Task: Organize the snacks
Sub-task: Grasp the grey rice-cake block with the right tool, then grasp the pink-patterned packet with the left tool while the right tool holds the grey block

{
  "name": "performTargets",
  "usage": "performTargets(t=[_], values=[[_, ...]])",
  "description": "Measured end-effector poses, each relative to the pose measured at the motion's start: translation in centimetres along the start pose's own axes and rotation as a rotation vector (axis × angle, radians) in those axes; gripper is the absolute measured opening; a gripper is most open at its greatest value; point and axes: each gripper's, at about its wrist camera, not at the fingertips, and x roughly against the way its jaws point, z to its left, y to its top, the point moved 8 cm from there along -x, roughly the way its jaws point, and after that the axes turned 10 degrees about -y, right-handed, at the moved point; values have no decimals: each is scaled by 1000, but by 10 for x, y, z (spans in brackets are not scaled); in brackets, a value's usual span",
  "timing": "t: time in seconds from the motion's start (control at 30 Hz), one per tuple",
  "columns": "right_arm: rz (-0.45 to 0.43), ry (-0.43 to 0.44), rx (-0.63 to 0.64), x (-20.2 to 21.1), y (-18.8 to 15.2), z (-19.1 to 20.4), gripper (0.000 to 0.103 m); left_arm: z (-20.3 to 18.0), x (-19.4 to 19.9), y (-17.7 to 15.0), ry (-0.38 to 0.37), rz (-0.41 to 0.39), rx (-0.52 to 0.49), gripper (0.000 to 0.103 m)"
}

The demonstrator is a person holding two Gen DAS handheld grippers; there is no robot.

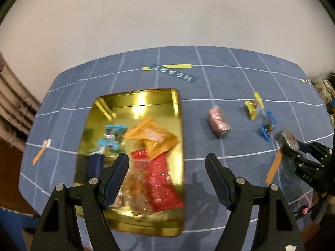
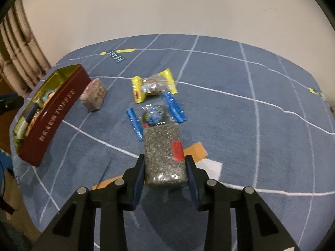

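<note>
A gold-lined toffee tin (image 1: 134,102), dark red outside (image 2: 54,113), holds several snacks, among them a red packet (image 1: 161,179) and an orange packet (image 1: 155,140). My left gripper (image 1: 167,167) is open and empty above the tin's near right edge. My right gripper (image 2: 165,167) is shut on a grey speckled block snack (image 2: 163,152), held above the cloth; it also shows at the right of the left wrist view (image 1: 286,140). On the cloth lie a pink wrapped block (image 2: 94,97), a yellow packet (image 2: 155,85) and a blue-ended clear packet (image 2: 155,115).
A blue cloth with white grid lines (image 2: 251,108) covers the table. An orange and white paper piece (image 2: 199,150) lies under the right gripper. A "HEART" label (image 1: 173,73) sits at the far side. A wall stands behind the table.
</note>
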Motion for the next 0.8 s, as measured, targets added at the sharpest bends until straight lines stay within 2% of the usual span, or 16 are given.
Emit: performTargets(t=[0.13, 0.33, 0.43, 0.5, 0.63, 0.67, 0.8], values=[[-26, -83, -37, 4, -5, -17, 36, -21, -16, 10, -64, 36, 9, 73], [-60, -234, -121, 0, -3, -49, 36, -43, -36, 28, -110, 62, 29, 73], [-77, -240, -167, -2, -3, -57, 36, -48, -49, 33, -122, 85, 48, 71], [-84, -243, -169, -2, -3, -59, 36, -51, -58, 35, -126, 101, 63, 64], [-99, -252, -169, 0, -7, -60, 36, -57, -76, 40, -123, 129, 79, 56], [-98, -252, -169, -1, -6, -59, 36, -57, -80, 40, -126, 136, 86, 50], [-98, -252, -168, -1, -6, -58, 36, -63, -99, 43, -144, 163, 125, 44]])
